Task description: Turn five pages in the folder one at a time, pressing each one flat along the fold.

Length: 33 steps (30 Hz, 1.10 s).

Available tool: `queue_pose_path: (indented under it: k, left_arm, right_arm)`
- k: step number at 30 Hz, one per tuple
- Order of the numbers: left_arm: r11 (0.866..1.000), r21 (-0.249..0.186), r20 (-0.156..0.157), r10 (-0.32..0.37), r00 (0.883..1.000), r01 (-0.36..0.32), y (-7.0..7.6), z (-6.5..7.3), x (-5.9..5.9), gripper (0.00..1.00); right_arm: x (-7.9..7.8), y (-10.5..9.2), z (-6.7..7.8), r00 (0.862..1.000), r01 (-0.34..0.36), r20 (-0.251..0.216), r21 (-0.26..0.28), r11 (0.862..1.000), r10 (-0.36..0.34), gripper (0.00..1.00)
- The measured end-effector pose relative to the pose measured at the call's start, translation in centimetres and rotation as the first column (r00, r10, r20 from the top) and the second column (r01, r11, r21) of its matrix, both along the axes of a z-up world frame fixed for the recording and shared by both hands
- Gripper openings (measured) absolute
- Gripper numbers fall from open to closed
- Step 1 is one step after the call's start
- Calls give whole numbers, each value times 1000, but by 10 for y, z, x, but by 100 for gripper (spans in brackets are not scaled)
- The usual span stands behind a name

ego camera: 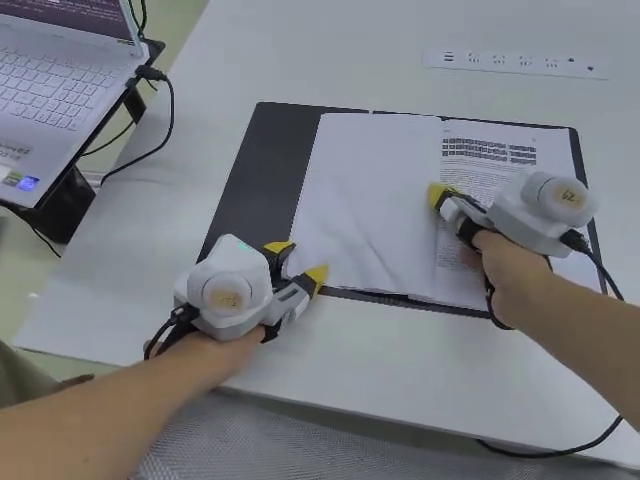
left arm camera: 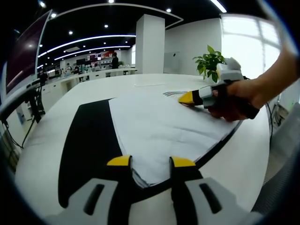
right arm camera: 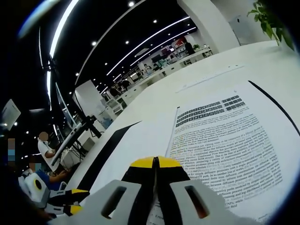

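Presses right gripper (ego camera: 441, 197), jaws together and empty, onto the fold between blank page (ego camera: 365, 205) and printed page (ego camera: 505, 155) of black folder (ego camera: 262, 170), lying open and flat on white table (ego camera: 300, 50); holds left gripper (ego camera: 297, 260), jaws apart, astride the blank page's near corner, with laptop (ego camera: 50, 80) at the table's far-left edge

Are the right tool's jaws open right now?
No, in the right gripper view the right tool has its yellow jaws closed together over the page.

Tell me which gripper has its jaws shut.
The right gripper, tips together on the printed page; the left gripper stands open at the near corner of the blank page.
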<state>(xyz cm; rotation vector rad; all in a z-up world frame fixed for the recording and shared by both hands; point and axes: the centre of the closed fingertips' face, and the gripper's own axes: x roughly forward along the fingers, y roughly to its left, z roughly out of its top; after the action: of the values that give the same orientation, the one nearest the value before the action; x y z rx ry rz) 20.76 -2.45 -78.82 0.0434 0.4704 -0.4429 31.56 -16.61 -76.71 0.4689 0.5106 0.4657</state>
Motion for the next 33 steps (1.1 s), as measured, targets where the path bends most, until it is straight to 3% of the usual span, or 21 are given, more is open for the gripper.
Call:
queue_pose_path:
  k: [16,22,27,33]
  left_arm:
    - [1000,-1,-5,3,1000,-3,-1,0,0,30]
    - [1000,0,-5,2,1000,-2,-1,0,0,30]
    - [1000,1,-6,1,1000,-1,0,-1,0,30]
    - [1000,5,-8,-1,1000,1,0,-1,0,30]
  right_arm:
    - [-43,3,-4,1000,-7,-13,39,999,8,0]
    - [-64,6,-6,998,-48,-34,52,998,49,0]
    - [-72,2,-9,997,-57,-52,68,996,60,0]
    - [-94,-1,-12,994,-53,-90,112,992,63,0]
